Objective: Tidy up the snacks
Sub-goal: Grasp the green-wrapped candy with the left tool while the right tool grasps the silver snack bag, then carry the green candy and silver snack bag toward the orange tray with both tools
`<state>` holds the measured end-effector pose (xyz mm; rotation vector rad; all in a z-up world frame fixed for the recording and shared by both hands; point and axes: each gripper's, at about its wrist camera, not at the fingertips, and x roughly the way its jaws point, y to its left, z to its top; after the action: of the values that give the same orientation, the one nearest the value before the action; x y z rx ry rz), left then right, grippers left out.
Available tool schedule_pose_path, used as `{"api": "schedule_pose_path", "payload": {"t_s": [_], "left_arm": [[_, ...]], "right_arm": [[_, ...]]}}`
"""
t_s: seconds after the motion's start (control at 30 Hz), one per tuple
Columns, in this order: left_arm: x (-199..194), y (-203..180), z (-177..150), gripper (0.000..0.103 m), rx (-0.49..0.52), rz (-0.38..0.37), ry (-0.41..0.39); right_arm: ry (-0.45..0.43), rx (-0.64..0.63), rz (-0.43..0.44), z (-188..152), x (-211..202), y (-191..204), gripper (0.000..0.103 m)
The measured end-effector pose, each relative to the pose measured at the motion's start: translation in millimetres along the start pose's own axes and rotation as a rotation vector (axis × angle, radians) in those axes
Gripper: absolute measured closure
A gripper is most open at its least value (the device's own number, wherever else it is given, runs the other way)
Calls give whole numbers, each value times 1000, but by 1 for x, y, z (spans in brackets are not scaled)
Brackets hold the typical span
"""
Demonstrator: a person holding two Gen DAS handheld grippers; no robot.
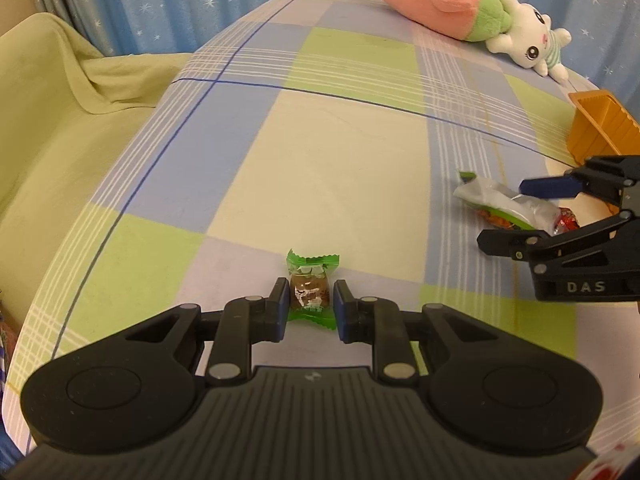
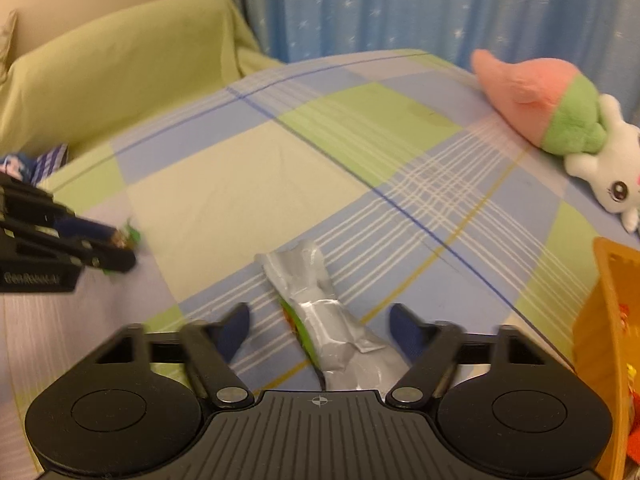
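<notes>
My left gripper [image 1: 311, 305] is shut on a small candy [image 1: 310, 294] in a green and clear wrapper, low over the checked cloth [image 1: 340, 140]. In the right wrist view that left gripper [image 2: 118, 249] sits at the left edge with the candy [image 2: 129, 239] at its tips. A crumpled silver snack packet [image 2: 316, 300] with a green and orange edge lies between the fingers of my right gripper [image 2: 320, 322], whose blue pads stand apart from it. The left wrist view shows the right gripper [image 1: 506, 214] straddling the packet [image 1: 500, 198].
An orange slatted basket [image 1: 600, 128] [image 2: 600, 320] holding some snacks stands at the right edge. A red-wrapped sweet [image 1: 566, 218] lies beside the packet. A pink and white plush toy [image 1: 480, 12] [image 2: 560, 112] lies at the far right. A green-covered sofa [image 1: 60, 100] is beyond the left edge.
</notes>
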<state>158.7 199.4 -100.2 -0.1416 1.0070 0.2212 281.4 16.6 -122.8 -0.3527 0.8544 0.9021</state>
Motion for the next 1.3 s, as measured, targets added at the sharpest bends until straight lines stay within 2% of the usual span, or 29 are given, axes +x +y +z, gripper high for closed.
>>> {"api": "schedule_pose_path", "payload": {"t_s": [0.1,0.17,0.2,0.6,0.67,0.9,1.1,1.3], "left_arm": [[-1,6,-1,82,-10,7,0],[-3,7,-3,82,-11,9,1],[-4,8,-3,82,-11,10,1],[-12,7,-11,82,-1,8,10],[-15,7,-12,85,2,4,3],[-31,-1,-14,84,21,-22,-21],[-36,-16,-19,85,59,-45,-24],[-41,-35,-35,85,103,-95,11]], "right_arm": [[17,-17,-7,2,4,4,50],[26,-8,6,5,5,6,66],[32,-1,14,6,6,8,68],[55,102,66,6,1,31,71],[53,123,72,5,-3,33,72],[5,213,75,-4,-34,32,72],[-25,320,60,-26,-66,21,72],[4,387,44,-63,-89,15,72]]}}
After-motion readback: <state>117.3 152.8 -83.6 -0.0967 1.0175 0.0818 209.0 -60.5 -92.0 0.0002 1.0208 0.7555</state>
